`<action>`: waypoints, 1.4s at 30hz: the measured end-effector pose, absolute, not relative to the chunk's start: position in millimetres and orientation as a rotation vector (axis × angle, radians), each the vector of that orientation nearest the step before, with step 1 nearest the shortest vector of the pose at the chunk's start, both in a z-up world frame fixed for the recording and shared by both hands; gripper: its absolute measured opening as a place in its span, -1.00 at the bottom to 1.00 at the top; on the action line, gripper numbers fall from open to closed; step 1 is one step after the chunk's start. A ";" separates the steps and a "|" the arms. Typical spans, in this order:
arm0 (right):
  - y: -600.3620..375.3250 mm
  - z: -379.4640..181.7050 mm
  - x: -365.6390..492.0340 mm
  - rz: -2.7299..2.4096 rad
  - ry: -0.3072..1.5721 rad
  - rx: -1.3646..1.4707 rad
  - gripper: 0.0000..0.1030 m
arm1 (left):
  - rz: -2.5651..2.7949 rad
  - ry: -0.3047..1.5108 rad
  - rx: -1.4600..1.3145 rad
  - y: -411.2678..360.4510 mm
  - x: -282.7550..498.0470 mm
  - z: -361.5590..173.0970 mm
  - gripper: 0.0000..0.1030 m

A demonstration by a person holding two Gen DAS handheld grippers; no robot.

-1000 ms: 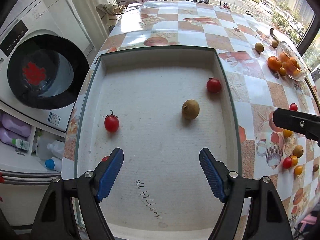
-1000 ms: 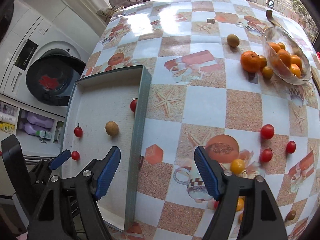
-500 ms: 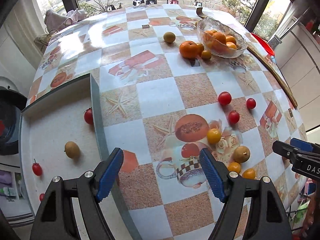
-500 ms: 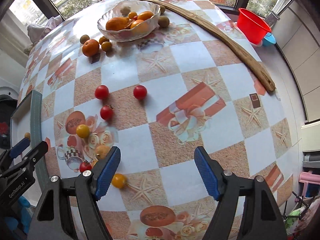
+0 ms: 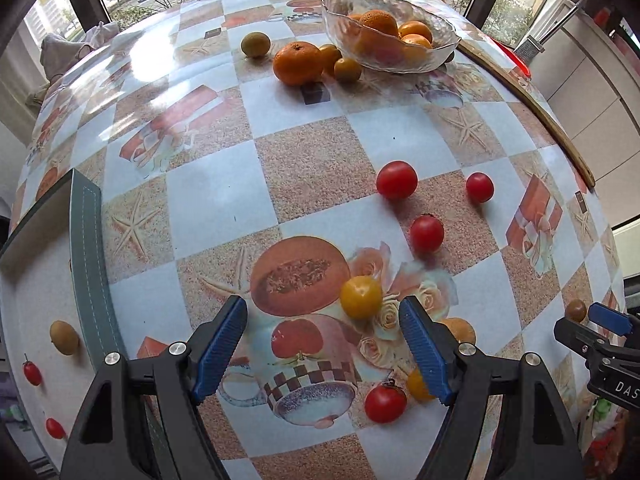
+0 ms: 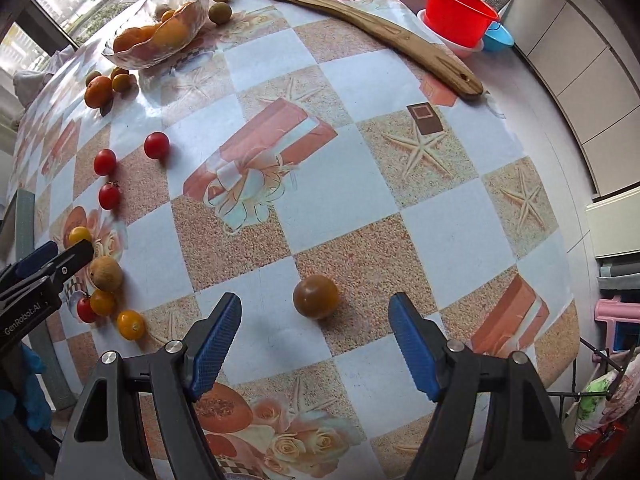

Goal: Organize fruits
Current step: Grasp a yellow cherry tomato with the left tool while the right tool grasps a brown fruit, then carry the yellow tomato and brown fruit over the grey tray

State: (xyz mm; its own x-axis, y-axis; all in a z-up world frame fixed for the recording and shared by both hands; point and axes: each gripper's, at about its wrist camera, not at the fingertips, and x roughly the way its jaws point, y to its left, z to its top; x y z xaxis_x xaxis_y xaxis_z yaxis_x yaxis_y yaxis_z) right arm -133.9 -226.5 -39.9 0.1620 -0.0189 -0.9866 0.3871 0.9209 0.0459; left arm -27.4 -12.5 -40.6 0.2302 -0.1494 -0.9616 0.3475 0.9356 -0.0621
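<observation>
My left gripper [image 5: 324, 344] is open and empty above the tablecloth, with a yellow tomato [image 5: 361, 296] just ahead between its fingertips and a red tomato [image 5: 385, 403] near its right finger. Three red tomatoes [image 5: 397, 179] lie farther ahead. My right gripper [image 6: 314, 340] is open and empty, with a brown-orange tomato [image 6: 316, 296] on the table just ahead between its fingers. A cluster of small fruits [image 6: 105, 274] lies to its left beside the left gripper's tip. The grey tray [image 5: 86, 248] at the left holds a brown fruit [image 5: 63, 337] and small red tomatoes.
A glass bowl [image 5: 390, 56] of oranges stands at the back, with an orange [image 5: 298, 63] and small fruits beside it. A long wooden strip [image 6: 340, 12] lies along the table's far edge. A red basin [image 6: 458, 16] sits beyond it.
Both grippers have swung right, away from the tray and washing machine, over the scattered fruits. The left now hovers near the yellow tomato, the right near the brown-orange tomato. Both stayed open.
</observation>
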 end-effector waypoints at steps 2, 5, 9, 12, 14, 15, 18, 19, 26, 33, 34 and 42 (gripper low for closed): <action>-228.0 -43.5 -132.0 -0.293 1.390 0.322 0.54 | -0.335 1.290 0.192 -15.3 -27.6 -42.0 0.54; -229.1 -44.9 -132.9 -0.296 1.394 0.321 0.54 | -0.325 1.287 0.209 -18.0 -28.7 -42.8 0.54; -228.5 -47.1 -131.7 -0.290 1.397 0.304 0.53 | -0.312 1.285 0.221 -23.7 -27.1 -43.2 0.51; -223.7 -45.8 -132.5 -0.299 1.398 0.291 0.40 | -0.332 1.272 0.242 -34.5 -29.2 -39.6 0.22; -220.2 -45.8 -137.6 -0.308 1.398 0.281 0.28 | -0.354 1.265 0.256 -39.2 -31.2 -37.0 0.01; -220.5 -45.4 -139.5 -0.312 1.398 0.274 0.19 | -0.362 1.263 0.258 -41.0 -32.3 -36.2 -0.11; -220.4 -43.1 -142.8 -0.302 1.392 0.251 -0.15 | -0.375 1.256 0.246 -43.1 -33.3 -33.8 -0.45; -219.7 -42.0 -143.0 -0.294 1.388 0.245 -0.26 | -0.377 1.255 0.241 -41.9 -33.8 -32.1 -0.52; -219.0 -32.6 -135.3 -0.219 1.358 0.321 -0.55 | -0.391 1.252 0.123 -14.2 -34.8 -22.5 -0.56; -195.6 -21.7 -121.5 -0.141 1.339 0.320 -0.55 | -0.341 1.242 0.089 16.1 -40.4 -12.4 -0.56; -191.7 -20.1 -119.4 -0.130 1.336 0.316 -0.55 | -0.336 1.240 0.083 20.1 -42.2 -10.9 -0.56; -168.5 -6.2 -100.0 -0.043 1.320 0.272 -0.55 | -0.275 1.223 0.015 48.7 -51.6 0.4 -0.56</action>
State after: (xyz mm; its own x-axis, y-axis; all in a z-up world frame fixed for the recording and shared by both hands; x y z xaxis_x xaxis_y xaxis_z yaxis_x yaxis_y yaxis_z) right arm -100.0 -168.5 -6.2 0.2520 0.1228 -0.9599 0.1856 0.9674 0.1725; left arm -51.6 48.7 0.4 0.3119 -0.2005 -0.9287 0.2164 0.9668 -0.1360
